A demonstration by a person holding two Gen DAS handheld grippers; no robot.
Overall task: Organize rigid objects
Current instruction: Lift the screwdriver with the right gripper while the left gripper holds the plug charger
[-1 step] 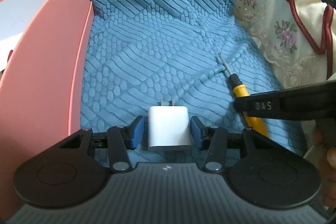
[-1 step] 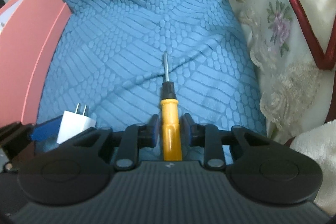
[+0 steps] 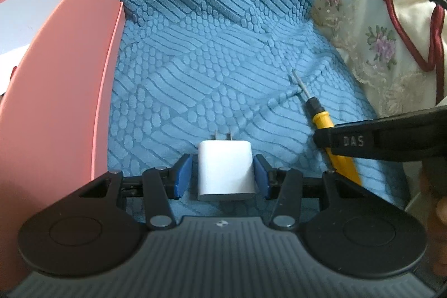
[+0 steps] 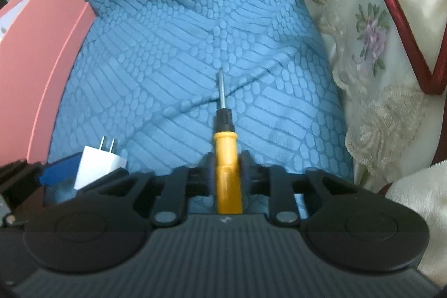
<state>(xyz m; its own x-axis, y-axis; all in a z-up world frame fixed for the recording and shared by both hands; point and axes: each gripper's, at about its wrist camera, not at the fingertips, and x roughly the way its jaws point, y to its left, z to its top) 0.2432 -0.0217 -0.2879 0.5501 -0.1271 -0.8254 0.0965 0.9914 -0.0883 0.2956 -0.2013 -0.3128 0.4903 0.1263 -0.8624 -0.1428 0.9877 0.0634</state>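
While quilted blue fabric [image 3: 212, 69] lies beneath, right claw [image 4: 225, 175] clamps yellow screwdriver [image 4: 226, 158], left claw [image 3: 220, 176] (gapped) flanks boxy white charger [image 3: 225, 169].

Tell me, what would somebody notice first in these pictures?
Probably the yellow screwdriver, pinched in the right gripper, its tip pointing away over the blue blanket. Next, the white charger between the left gripper's blue pads, with a pink box at the left.

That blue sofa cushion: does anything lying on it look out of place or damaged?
A white charger plug and a yellow screwdriver lie loose on the blue cushion, odd places for hard items. Neither looks damaged.
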